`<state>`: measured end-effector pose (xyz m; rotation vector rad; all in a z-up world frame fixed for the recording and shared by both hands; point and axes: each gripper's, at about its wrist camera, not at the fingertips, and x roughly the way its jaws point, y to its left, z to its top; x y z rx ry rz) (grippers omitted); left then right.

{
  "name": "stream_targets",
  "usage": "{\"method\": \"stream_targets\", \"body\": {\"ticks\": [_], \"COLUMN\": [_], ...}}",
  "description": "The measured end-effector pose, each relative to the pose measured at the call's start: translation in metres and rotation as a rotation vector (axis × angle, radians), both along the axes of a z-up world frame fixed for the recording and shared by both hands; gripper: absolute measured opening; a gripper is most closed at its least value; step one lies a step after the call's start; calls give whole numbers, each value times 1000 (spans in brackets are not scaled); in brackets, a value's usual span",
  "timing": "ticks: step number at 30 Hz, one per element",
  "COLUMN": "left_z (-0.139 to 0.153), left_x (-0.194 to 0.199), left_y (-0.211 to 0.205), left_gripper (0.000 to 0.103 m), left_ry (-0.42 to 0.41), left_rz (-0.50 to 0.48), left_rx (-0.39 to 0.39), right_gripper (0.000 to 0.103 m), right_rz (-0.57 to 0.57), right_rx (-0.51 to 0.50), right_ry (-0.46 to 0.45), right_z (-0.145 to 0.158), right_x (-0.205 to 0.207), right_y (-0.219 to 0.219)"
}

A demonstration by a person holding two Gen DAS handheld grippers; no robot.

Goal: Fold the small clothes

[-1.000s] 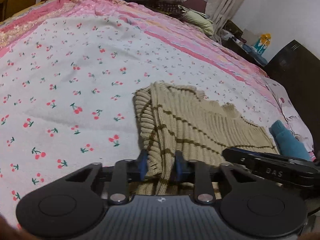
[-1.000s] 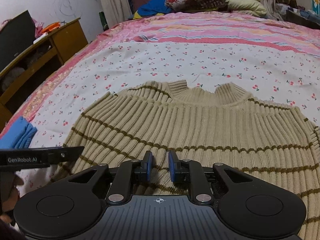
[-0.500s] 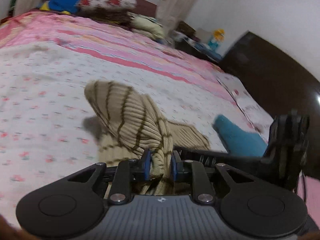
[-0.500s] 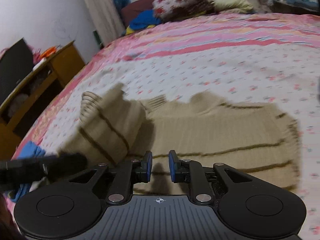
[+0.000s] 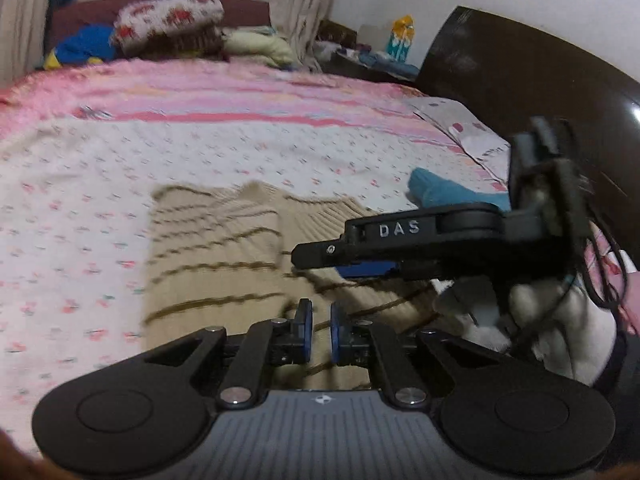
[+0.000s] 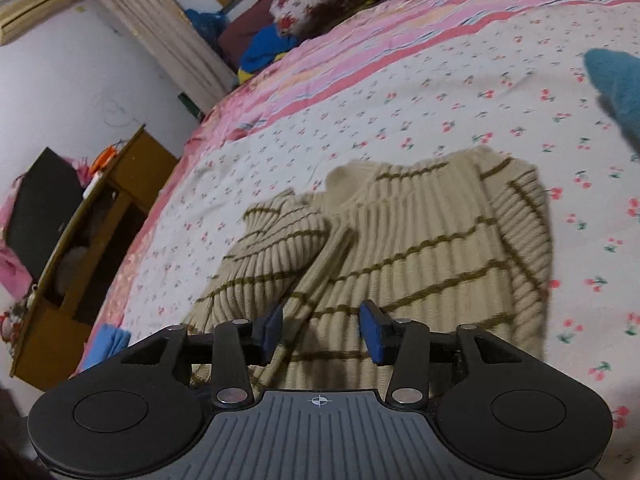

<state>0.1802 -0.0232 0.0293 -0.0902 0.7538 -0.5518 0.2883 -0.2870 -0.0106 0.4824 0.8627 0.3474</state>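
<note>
One beige ribbed knit sweater with thin brown stripes (image 6: 404, 248) lies partly folded on a bed covered by a white cherry-print sheet (image 6: 460, 92), near the bed's front edge. One of its sides is turned in over the body, forming a doubled layer. Two grippers hover over it. The left gripper (image 5: 321, 334) has its blue-padded fingers (image 5: 306, 330) drawn near each other with a narrow gap, gripping nothing. The right gripper (image 6: 322, 332) has its fingers (image 6: 370, 336) spread wide over the sweater's lower part, empty. One teal folded garment (image 5: 444, 194) sits near the bed's right edge, well apart from the sweater. One light blue folded cloth (image 6: 106, 346) rests at the bed's left edge. One wooden cabinet (image 6: 96, 248) stands beside that edge.
</note>
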Motion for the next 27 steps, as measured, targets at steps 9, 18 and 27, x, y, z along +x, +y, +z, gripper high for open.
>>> {"method": "stream_targets", "body": {"ticks": [9,18,27], "left_z": [7,3,-21], "left_x": [-26,-33,-44], "left_y": [32,40,21], "left_gripper": [21,36,37], "left_ry": [-106,-152,-215], "left_rz": [65,59,-23], "left_rx": [25,54,224], "right_gripper": [56,56,56], "right_rz": [-3,15,21], "right_rx": [49,45,47], "right_ry": [38,73,110], "right_z": [6,0,1], "right_x": [19,30,38], "right_y": [8,21,16]}}
